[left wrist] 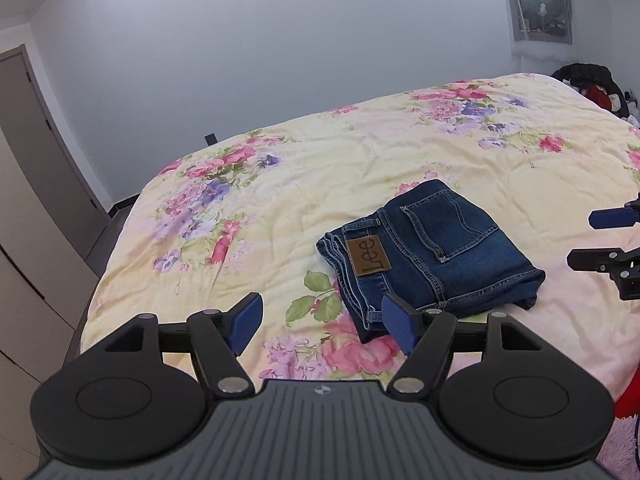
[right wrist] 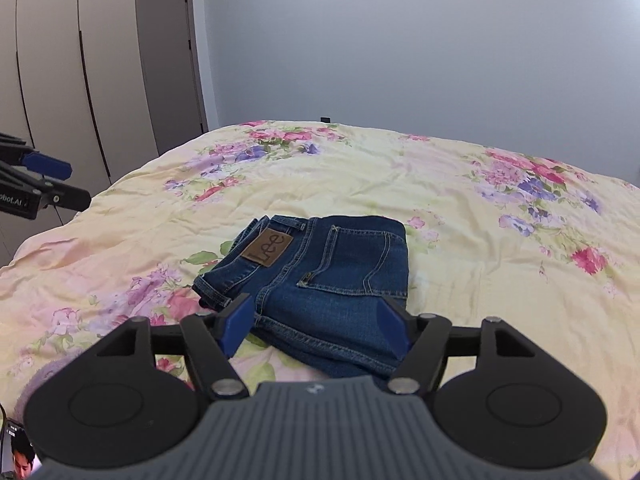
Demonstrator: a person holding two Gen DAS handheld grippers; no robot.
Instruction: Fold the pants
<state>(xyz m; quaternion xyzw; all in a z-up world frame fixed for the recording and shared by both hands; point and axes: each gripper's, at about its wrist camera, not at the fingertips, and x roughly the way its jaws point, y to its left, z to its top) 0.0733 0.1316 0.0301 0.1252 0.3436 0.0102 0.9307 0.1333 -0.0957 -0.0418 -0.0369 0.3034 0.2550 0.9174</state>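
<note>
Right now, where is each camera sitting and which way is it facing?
Left wrist: rides the left claw, angled down across the bed at the folded jeans; its own open blue pads frame the view, and the right claw pokes in at the right edge.
Right wrist: rides the right claw, angled down at the jeans; its pads are open, and the left claw shows at the left edge.
Shared: jeans, floral bedspread, grey door.

denim pants (right wrist: 320, 276), matt cotton bedspread (right wrist: 480, 240)
</note>
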